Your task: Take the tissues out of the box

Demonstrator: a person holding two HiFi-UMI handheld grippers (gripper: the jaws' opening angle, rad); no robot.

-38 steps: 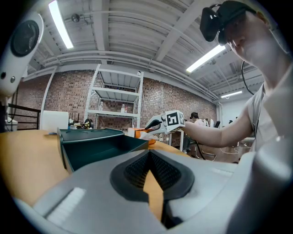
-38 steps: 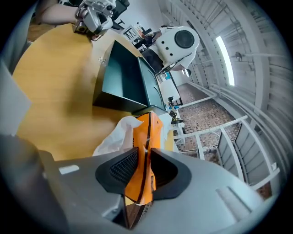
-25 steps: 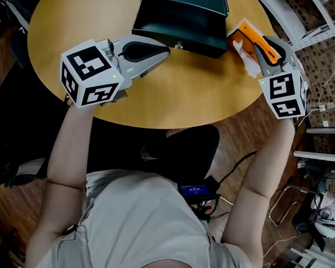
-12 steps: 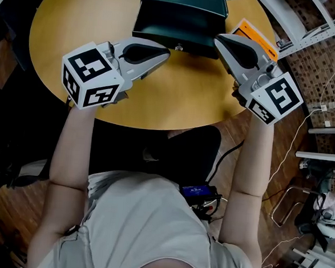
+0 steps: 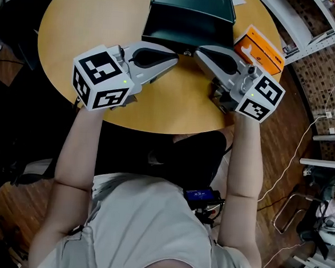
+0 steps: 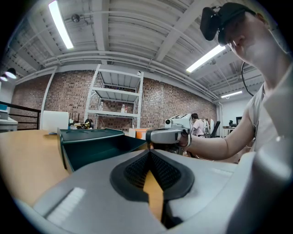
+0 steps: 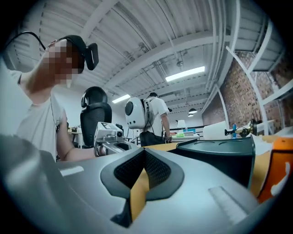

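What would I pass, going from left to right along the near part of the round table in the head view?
left gripper → right gripper → orange box

Matt grey moulded plastic on shells of left gripper and right gripper. Black pads finely ribbed, rubbery, dull. Beneath the fingers, table top smooth, wood-look, low sheen. Just beyond the fingers, dark green bin hard, smooth, semi-gloss; metal or plastic not determinable. Beside right fingers, orange tissue box reads as matt card.
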